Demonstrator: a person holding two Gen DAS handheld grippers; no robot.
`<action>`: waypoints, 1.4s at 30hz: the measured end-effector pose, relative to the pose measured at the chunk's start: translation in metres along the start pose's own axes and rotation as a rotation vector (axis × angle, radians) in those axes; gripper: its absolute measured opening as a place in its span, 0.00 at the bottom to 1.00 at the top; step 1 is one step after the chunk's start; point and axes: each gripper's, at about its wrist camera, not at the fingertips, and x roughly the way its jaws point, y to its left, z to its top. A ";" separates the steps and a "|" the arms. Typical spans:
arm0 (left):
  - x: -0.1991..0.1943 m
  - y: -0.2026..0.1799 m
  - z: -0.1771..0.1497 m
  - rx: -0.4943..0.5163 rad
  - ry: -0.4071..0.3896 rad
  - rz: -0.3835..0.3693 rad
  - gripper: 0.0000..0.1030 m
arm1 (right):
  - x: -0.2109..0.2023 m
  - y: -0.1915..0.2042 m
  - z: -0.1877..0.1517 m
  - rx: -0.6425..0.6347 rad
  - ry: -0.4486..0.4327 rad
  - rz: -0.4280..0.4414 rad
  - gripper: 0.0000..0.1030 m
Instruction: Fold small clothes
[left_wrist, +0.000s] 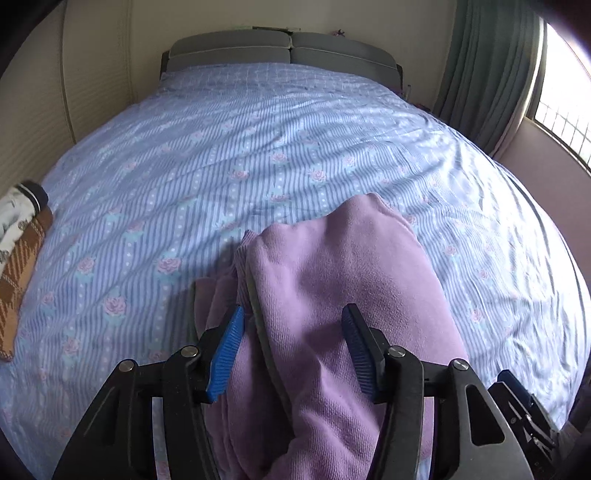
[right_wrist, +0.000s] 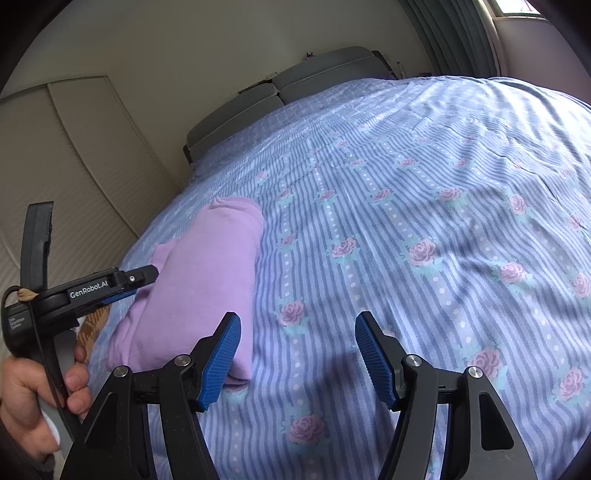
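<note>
A folded lilac garment (left_wrist: 332, 288) lies on the blue striped floral bedsheet (left_wrist: 221, 155). My left gripper (left_wrist: 293, 332) is open, its blue pads either side of the garment's near end, with cloth bulging between them. In the right wrist view the garment (right_wrist: 199, 280) lies at the left, with the left gripper (right_wrist: 146, 278) at its left edge. My right gripper (right_wrist: 297, 354) is open and empty above the bare sheet (right_wrist: 424, 221), its left pad just over the garment's near right corner.
Folded clothes, a brown plaid piece (left_wrist: 18, 273) and a white patterned one (left_wrist: 18, 214), lie at the bed's left edge. A grey headboard (left_wrist: 284, 51) stands at the far end. Curtain and window (left_wrist: 554, 96) are at right, a closet door (right_wrist: 74, 166) at left.
</note>
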 end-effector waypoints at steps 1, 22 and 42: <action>0.002 0.004 -0.001 -0.023 0.011 -0.017 0.52 | 0.000 0.000 0.000 0.002 0.002 0.000 0.62; -0.016 0.046 -0.032 -0.124 0.027 0.020 0.68 | 0.000 -0.002 0.002 0.026 0.003 0.018 0.64; -0.023 0.051 -0.036 -0.157 0.017 -0.141 0.72 | -0.015 0.008 0.011 -0.034 -0.014 -0.010 0.72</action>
